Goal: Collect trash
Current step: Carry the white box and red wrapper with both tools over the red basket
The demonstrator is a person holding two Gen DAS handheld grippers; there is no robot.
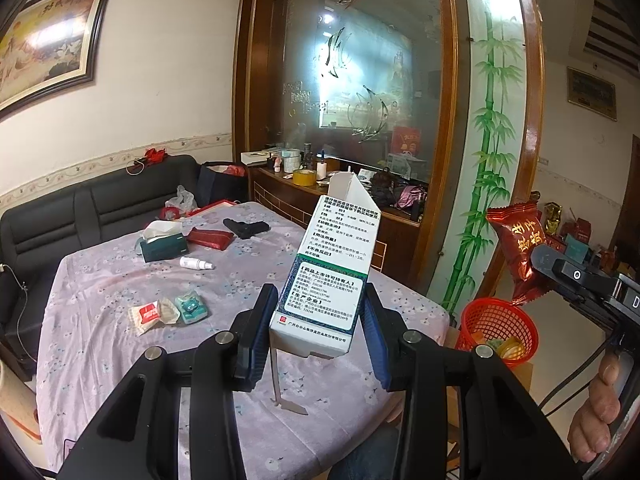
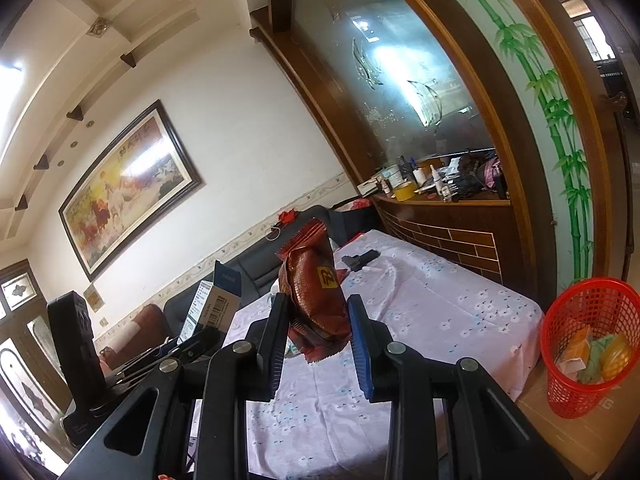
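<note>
My left gripper (image 1: pixel 320 320) is shut on an opened white and green medicine box (image 1: pixel 332 276) and holds it upright above the table (image 1: pixel 100 280). My right gripper (image 2: pixel 316 316) is shut on a dark red snack wrapper (image 2: pixel 316 292), held in the air; the wrapper also shows in the left wrist view (image 1: pixel 520 248) above a red mesh basket (image 1: pixel 496 324). The basket (image 2: pixel 592 344) holds several scraps and stands on a cardboard box past the table's right edge. Small wrappers (image 1: pixel 168 312) lie on the purple flowered cloth.
On the table lie a green tissue box (image 1: pixel 164 246), a white spray bottle (image 1: pixel 196 264), a red packet (image 1: pixel 210 238) and a black toy pistol (image 1: pixel 246 228). A black sofa (image 1: pixel 80 212) stands behind it. A cluttered wooden cabinet (image 1: pixel 340 200) stands at the back.
</note>
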